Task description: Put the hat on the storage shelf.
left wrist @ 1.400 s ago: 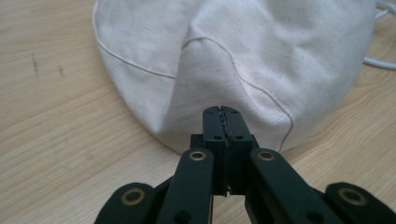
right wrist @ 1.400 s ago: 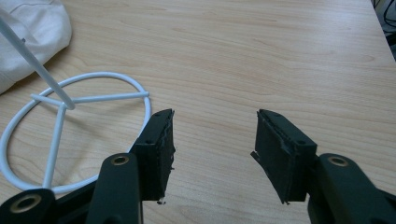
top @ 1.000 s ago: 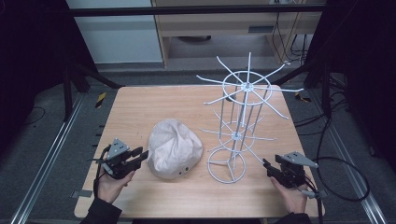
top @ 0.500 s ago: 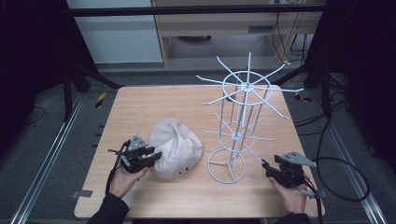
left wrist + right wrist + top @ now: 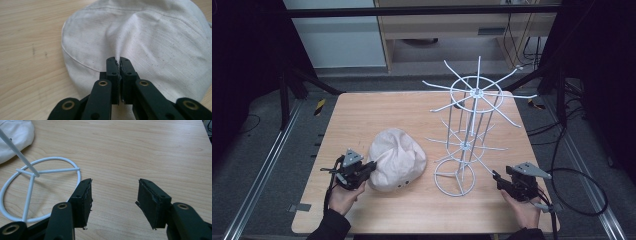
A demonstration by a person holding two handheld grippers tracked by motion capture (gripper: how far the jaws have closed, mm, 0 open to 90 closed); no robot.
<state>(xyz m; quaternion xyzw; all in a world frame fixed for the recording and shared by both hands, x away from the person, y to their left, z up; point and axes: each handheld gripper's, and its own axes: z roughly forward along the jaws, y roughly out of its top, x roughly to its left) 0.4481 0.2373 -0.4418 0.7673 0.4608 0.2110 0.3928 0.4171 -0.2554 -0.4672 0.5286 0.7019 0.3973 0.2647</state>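
A crumpled off-white cloth hat lies on the wooden table, left of a white wire rack. My left gripper is at the hat's left edge, and in the left gripper view its jaws are shut on a pinched fold of the hat fabric, left gripper. My right gripper rests near the table's front right, just right of the rack's ring base. In the right gripper view the right gripper stands open over bare wood, with the ring base to its left.
The wire rack's arms spread wide above the table's right half. A black cable trails off the right gripper past the table edge. Dark frame posts and a metal rail flank the table.
My left gripper moved right from the table's front left up to the hat and shut on its fabric. The right gripper has stayed put.
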